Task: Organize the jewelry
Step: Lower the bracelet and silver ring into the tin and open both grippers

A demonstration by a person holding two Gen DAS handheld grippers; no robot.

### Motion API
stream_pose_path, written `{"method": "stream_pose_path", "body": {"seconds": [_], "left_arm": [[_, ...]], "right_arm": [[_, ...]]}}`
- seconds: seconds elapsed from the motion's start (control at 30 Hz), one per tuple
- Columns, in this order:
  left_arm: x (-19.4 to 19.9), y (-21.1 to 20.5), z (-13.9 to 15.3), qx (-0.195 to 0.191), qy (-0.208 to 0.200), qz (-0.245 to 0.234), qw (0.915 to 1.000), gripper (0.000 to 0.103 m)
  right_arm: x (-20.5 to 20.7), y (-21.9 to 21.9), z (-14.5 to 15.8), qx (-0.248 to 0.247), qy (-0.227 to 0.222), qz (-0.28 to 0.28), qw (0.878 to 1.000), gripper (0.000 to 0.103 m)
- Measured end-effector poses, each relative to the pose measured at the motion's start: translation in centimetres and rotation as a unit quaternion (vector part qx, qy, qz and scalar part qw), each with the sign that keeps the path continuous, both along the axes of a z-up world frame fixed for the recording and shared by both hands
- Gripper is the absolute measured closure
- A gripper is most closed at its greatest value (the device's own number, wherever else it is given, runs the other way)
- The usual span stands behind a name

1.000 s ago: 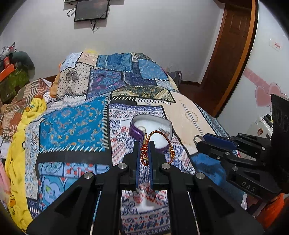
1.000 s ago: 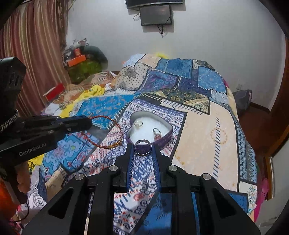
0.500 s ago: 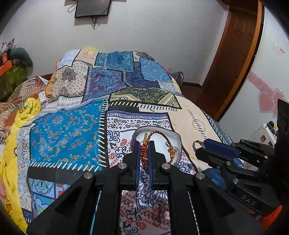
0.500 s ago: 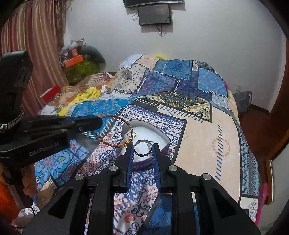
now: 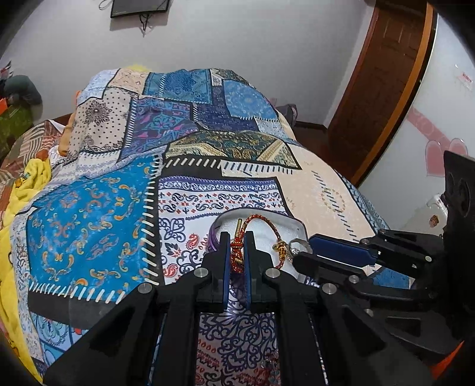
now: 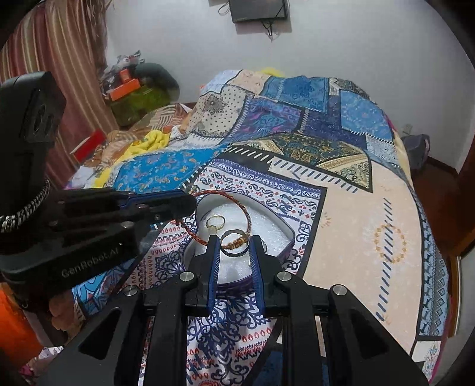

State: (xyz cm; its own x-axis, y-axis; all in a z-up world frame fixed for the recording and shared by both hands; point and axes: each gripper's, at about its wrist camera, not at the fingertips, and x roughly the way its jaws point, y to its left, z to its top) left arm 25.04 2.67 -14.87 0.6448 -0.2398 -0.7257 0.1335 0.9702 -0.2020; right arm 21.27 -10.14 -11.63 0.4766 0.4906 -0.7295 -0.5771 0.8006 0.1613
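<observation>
1. Jewelry is gathered at one spot on your bed: a heart-shaped box [image 6: 285, 234] with purple walls and a white foam lining sits on the patchwork bedspread [image 6: 356, 225], on its paisley panel.

2. Your left gripper [image 5: 236, 252] has its jaws closed on the knotted end of a red-and-gold cord bracelet [image 5: 267, 227]. The loop arcs forward and to the right over the white lining, and a small gold tip sticks up just beyond the fingertips.

3. From the right wrist view, that same bracelet [image 6: 221, 197] hangs out from the left gripper [image 6: 178, 207] as a wide ring over the near-left part of the box. You cannot tell whether its far edge touches the foam.

4. Your right gripper [image 6: 236, 249] has its jaws pressed against a dark metal ring [image 6: 234, 245], one finger on each side. It is held level just above the lining, near the box's front wall.

5. In the left wrist view, the right gripper [image 5: 299, 252] reaches in from the right with the ring [image 5: 298, 245] at its tips, just beside the bracelet's gold-wrapped section.

6. A thin gold ring [image 6: 215, 221] lies on the foam inside the box, behind the dark ring and within the bracelet's loop as you see it.

7. A dark screen [image 6: 258, 10] hangs on the white wall beyond the bed, and a wooden door [image 5: 383, 86] stands to the right.
</observation>
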Motion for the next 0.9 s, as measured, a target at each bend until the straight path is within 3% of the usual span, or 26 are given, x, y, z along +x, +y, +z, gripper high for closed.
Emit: {"method": "stream_pose_path", "body": {"seconds": [0.7,0.9], "left_arm": [[-0.4,0.1,-1.0,0.000,0.032,-0.005,0.9995,0.096],[-1.1,0.2,-0.8,0.012,0.024,-0.002,0.9996,0.094]], "right_arm": [[0.3,0.4,-1.2,-0.012,0.027,0.006,1.000,0.085],[-0.1,0.7,-1.0,-0.018,0.022,0.012,1.000,0.085]]}}
